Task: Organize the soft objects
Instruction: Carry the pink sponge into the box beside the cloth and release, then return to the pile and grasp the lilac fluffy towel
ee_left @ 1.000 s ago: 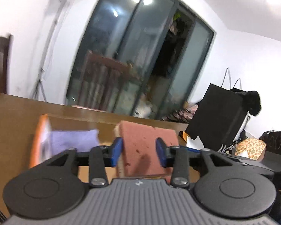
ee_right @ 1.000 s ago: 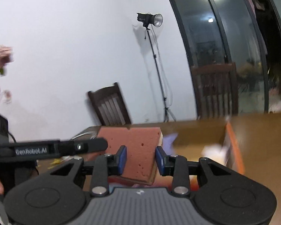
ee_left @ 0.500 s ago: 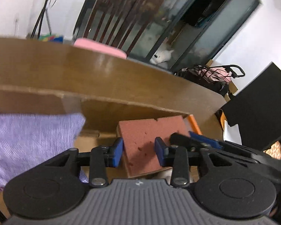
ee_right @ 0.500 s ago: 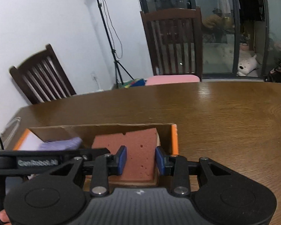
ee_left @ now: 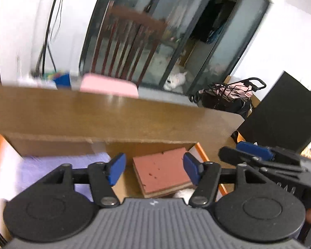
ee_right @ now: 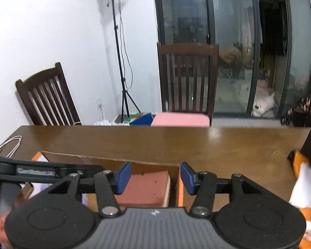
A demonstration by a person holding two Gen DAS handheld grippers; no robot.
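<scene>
Sponge (ee_left: 162,171) lies flat in box (ee_left: 51,143), dead 12 o'clock between both tongs (ee_left: 154,168) (ee_right: 155,177), each spread, gripping nothing.

Left claw (ee_left: 154,171) spread wide and empty, right claw (ee_right: 155,178) likewise spread, side by side, both angled downward

Each hand-held gripper (ee_left: 154,168) is ridged grey, with black linkages, silver screws, blue pads (ee_right: 124,176).
</scene>
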